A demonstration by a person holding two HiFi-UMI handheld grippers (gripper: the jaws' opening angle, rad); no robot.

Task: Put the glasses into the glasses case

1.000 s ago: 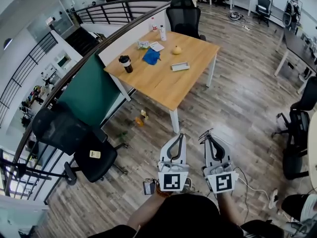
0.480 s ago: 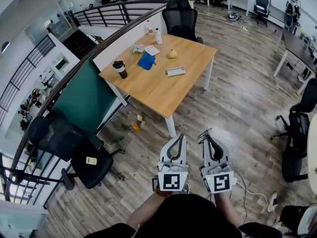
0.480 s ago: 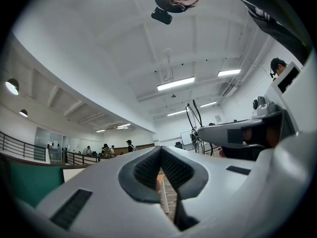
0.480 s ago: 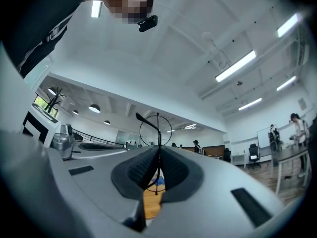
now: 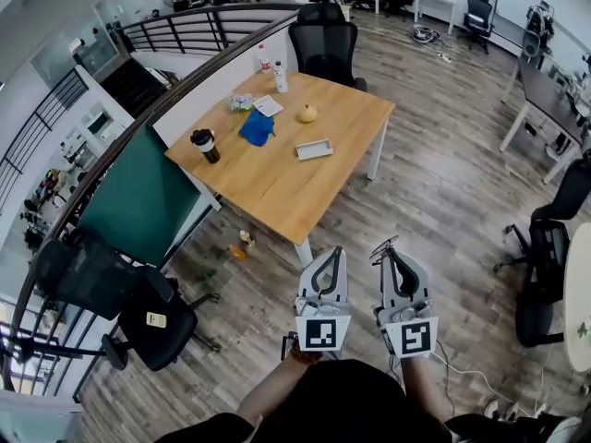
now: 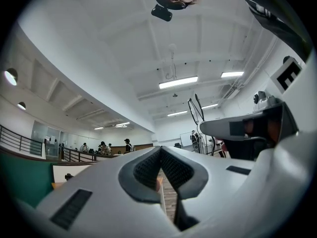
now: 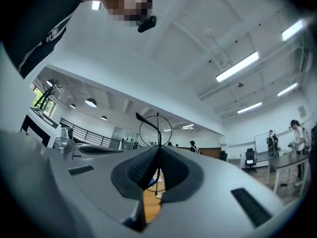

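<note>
My right gripper (image 5: pixel 388 247) is shut on a pair of thin wire-rimmed glasses (image 5: pixel 381 245). In the right gripper view one round lens rim (image 7: pixel 156 129) sticks up above the pressed pads (image 7: pixel 148 165). My left gripper (image 5: pixel 337 250) is beside it, shut with nothing between its pads (image 6: pixel 148 167). Both are held above the wood floor, well short of the wooden table (image 5: pixel 277 178). On the table lies a flat pale rectangular object (image 5: pixel 314 149), perhaps the glasses case; it is too small to tell.
The table also holds a blue cloth (image 5: pixel 257 127), a yellow object (image 5: pixel 307 113), a dark cup (image 5: pixel 203 144) and bottles (image 5: pixel 280 77). Black office chairs stand behind the table (image 5: pixel 323 40), at my left (image 5: pixel 148 312) and right (image 5: pixel 545 247). A green panel and a railing run along the left.
The whole scene has slid in the head view, the table drifting left, as the person walks. Both grippers keep the same pose in front of the body, the right still holding the glasses.
</note>
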